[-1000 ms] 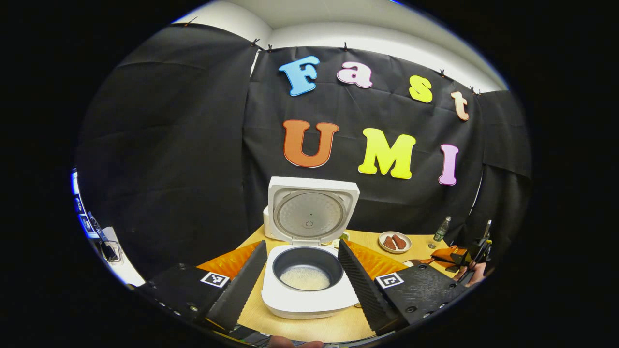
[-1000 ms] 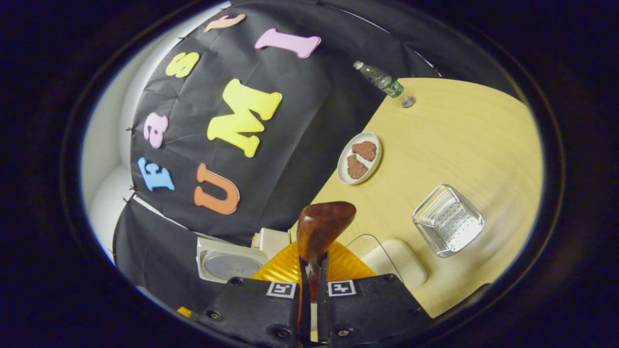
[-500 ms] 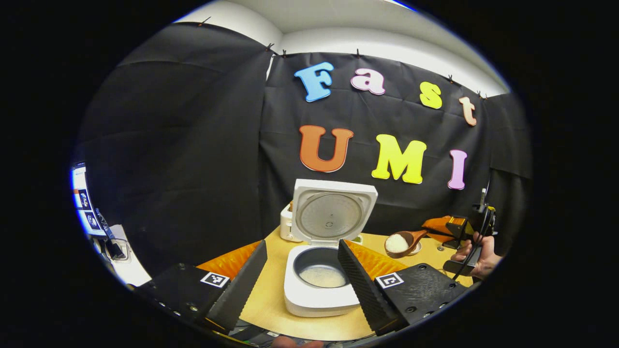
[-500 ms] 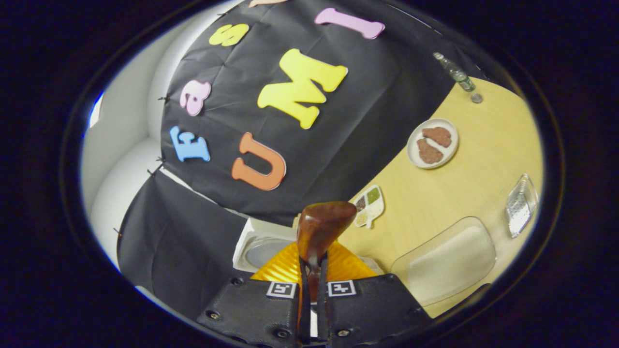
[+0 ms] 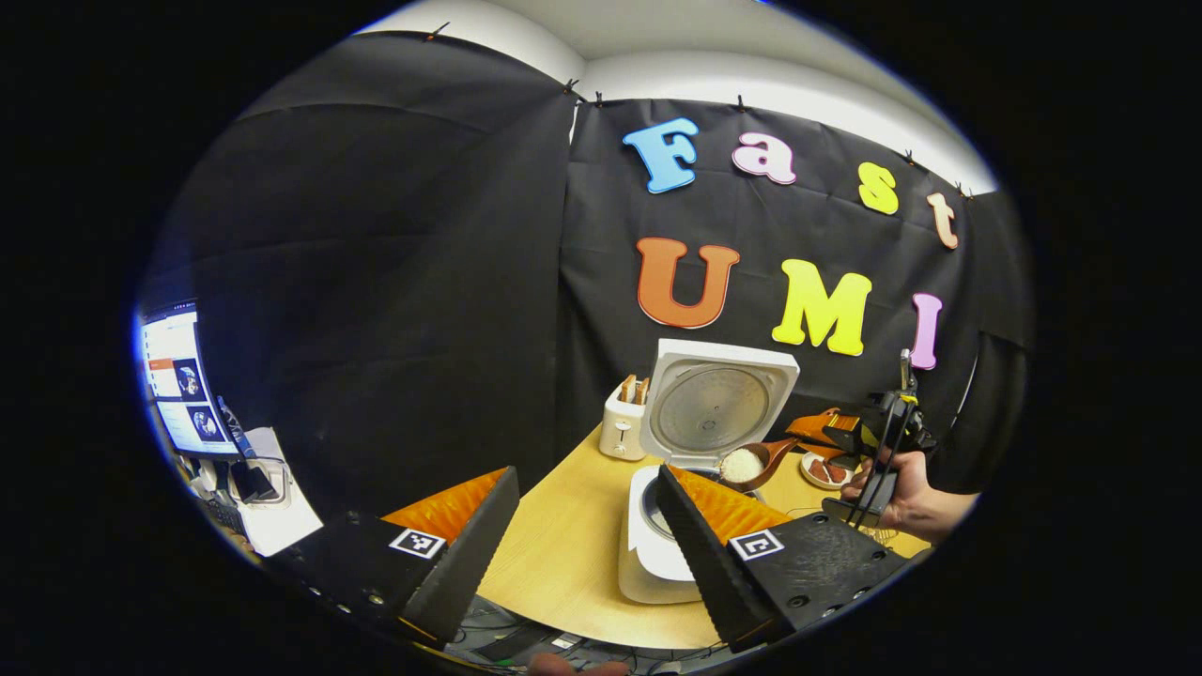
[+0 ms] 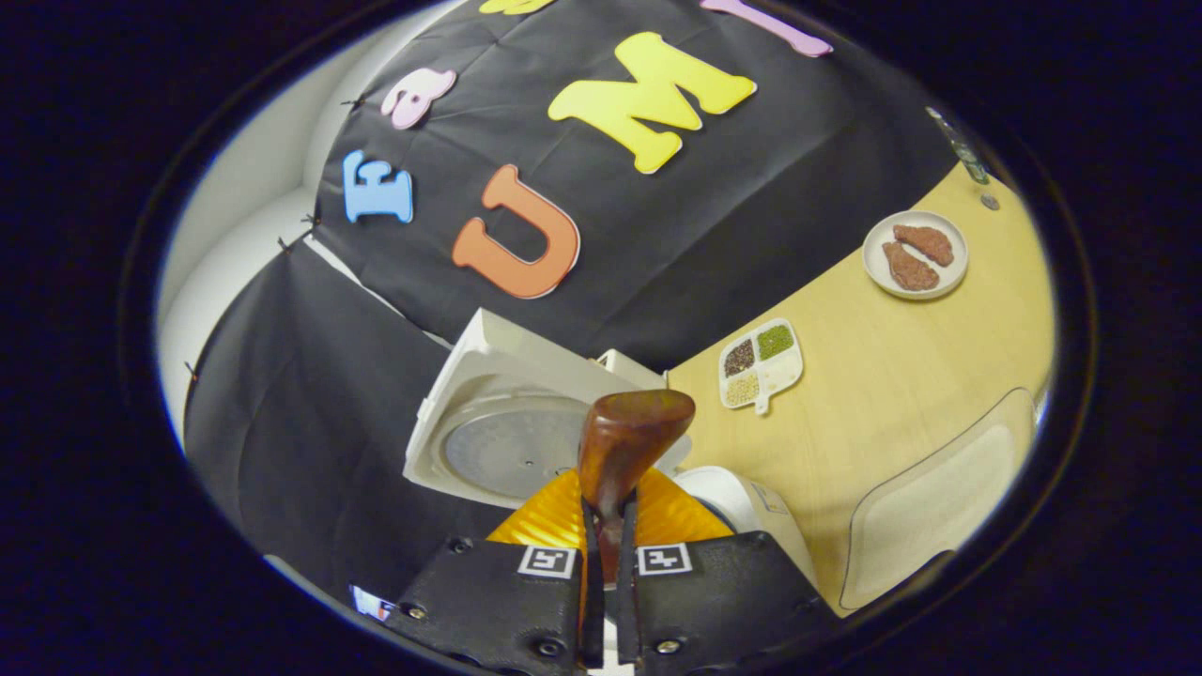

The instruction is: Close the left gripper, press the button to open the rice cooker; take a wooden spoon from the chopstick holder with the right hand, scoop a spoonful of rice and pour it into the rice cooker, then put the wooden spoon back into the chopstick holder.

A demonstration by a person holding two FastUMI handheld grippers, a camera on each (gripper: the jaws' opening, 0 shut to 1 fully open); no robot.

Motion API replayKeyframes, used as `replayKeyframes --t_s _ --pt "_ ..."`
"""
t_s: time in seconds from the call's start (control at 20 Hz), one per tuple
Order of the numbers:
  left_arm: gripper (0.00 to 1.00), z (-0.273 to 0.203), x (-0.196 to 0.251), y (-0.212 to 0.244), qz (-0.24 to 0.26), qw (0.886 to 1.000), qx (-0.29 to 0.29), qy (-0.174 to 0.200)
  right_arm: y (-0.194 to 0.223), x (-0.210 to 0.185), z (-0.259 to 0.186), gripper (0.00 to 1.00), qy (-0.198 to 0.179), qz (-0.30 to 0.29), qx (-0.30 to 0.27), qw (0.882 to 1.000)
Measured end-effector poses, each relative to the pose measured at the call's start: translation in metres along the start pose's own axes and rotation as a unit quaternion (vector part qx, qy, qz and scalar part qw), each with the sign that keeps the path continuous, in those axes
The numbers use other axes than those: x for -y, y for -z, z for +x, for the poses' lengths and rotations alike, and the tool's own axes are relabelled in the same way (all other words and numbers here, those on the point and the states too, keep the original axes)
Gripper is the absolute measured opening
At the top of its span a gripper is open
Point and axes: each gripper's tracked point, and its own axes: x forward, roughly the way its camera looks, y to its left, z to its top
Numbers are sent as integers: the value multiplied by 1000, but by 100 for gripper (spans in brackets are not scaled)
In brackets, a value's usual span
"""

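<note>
Above the open rice cooker (image 5: 657, 554), a rice-loaded wooden spoon (image 5: 751, 462) is held clenched in the right tool (image 6: 606, 526). Left tool (image 5: 587, 530) is released, idle. Pouring step judged in hand; tipping over the pot is required next.

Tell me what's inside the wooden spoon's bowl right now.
In the left gripper view, the wooden spoon carries a heap of white rice. In the right gripper view the spoon's back faces the camera, hiding the rice.
</note>
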Motion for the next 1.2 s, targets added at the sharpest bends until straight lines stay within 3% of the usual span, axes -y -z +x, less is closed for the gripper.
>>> replayKeyframes --t_s 0.4,0.65,0.95,1.2 --pt "95 15 -16 11 2 1000 -11 17 17 -8 15 11 52 -163 5 985" --pt "95 23 -16 15 4 999 -9 32 17 -24 10 11 70 -275 20 959" --pt "95 32 -8 17 10 999 -2 50 26 -46 4 11 72 -398 23 914" --pt "95 35 -6 19 15 998 2 57 27 -74 -4 10 68 -520 53 850"
